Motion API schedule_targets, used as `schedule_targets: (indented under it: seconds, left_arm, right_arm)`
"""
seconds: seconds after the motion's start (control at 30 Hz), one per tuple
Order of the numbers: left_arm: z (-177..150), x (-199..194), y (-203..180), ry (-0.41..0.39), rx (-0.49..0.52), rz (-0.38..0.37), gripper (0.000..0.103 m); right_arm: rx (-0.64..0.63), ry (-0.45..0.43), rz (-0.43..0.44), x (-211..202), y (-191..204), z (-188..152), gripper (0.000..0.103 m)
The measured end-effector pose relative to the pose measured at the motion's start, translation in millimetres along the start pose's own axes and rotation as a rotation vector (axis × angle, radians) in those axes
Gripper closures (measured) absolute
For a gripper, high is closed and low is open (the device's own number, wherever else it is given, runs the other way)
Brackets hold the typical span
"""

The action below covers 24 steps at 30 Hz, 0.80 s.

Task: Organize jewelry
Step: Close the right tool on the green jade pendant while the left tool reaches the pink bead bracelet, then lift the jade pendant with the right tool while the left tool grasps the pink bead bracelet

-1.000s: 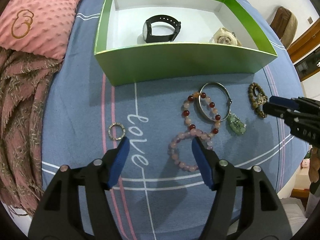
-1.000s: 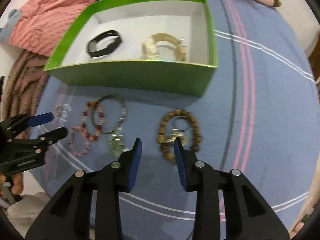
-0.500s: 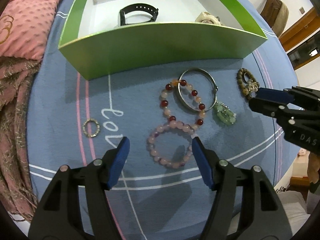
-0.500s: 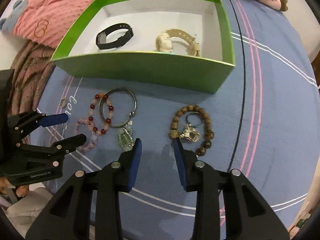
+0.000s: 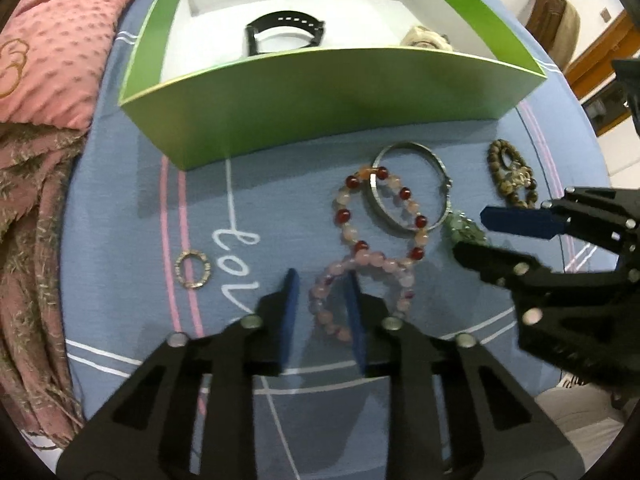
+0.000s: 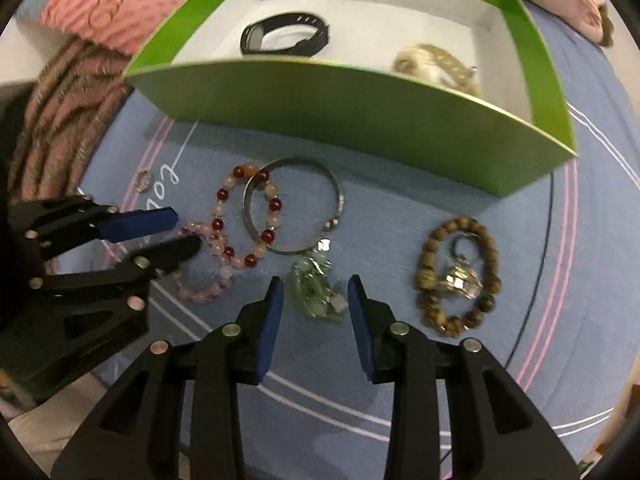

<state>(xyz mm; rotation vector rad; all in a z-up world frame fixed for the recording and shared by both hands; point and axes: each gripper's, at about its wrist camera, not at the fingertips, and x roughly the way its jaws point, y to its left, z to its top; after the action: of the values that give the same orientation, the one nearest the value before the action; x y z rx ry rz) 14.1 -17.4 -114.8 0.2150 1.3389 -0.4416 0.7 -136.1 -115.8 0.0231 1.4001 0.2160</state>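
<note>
A green box (image 5: pixel 320 92) holds a black watch (image 5: pixel 282 30) and a cream bracelet (image 6: pixel 436 65). On the blue bedspread lie a pink bead bracelet (image 5: pixel 394 270), a red and pale bead bracelet (image 5: pixel 348 216), a silver bangle (image 5: pixel 408 188), a green jade pendant (image 6: pixel 316 286), a brown bead bracelet (image 6: pixel 456 276) and a small ring (image 5: pixel 193 269). My left gripper (image 5: pixel 320 304) is open, its fingers straddling the pink bracelet's left side. My right gripper (image 6: pixel 314 306) is open around the jade pendant.
A pink pillow (image 5: pixel 44 52) and a fringed pink throw (image 5: pixel 24 240) lie at the left of the bed. The bed's edge runs close behind both grippers. A brown bag (image 5: pixel 554 16) sits beyond the box at the far right.
Both grippers have moved forward and down. The left jaws have narrowed around the pink bracelet. The right gripper has shifted left from the brown bracelet to the jade pendant and opened wider.
</note>
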Motion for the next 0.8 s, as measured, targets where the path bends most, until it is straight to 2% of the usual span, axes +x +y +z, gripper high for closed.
schedule_targets:
  seconds: [0.07, 0.1, 0.17, 0.37, 0.7, 0.8]
  left_arm:
    - [0.1, 0.1, 4.2, -0.002, -0.018, -0.004, 0.092]
    - [-0.1, 0.0, 6.1, -0.002, -0.025, -0.009, 0.092]
    - [-0.5, -0.3, 9.1, -0.003, -0.036, -0.021, 0.092]
    - [-2.7, -2.8, 21.7, -0.004, -0.055, -0.039, 0.093]
    - [-8.4, -41.7, 30.0, -0.09, -0.05, -0.045, 0.096]
    - [-9.1, -41.3, 28.8, -0.084, -0.035, -0.033, 0.096]
  right_arm:
    - [-0.017, -0.004, -0.006, 1.5, 4.1, 0.5, 0.068]
    - [-0.025, -0.002, -0.01, 1.8, 5.4, 0.6, 0.068]
    - [-0.029, 0.003, -0.009, 2.1, 5.9, 1.0, 0.086]
    - [0.001, -0.012, 0.018, -3.2, 9.9, 0.1, 0.089]
    - [0.041, -0.046, 0.027, -20.6, 7.7, -6.2, 0.089]
    - [0.045, -0.04, 0.024, -20.1, 5.8, -5.4, 0.089]
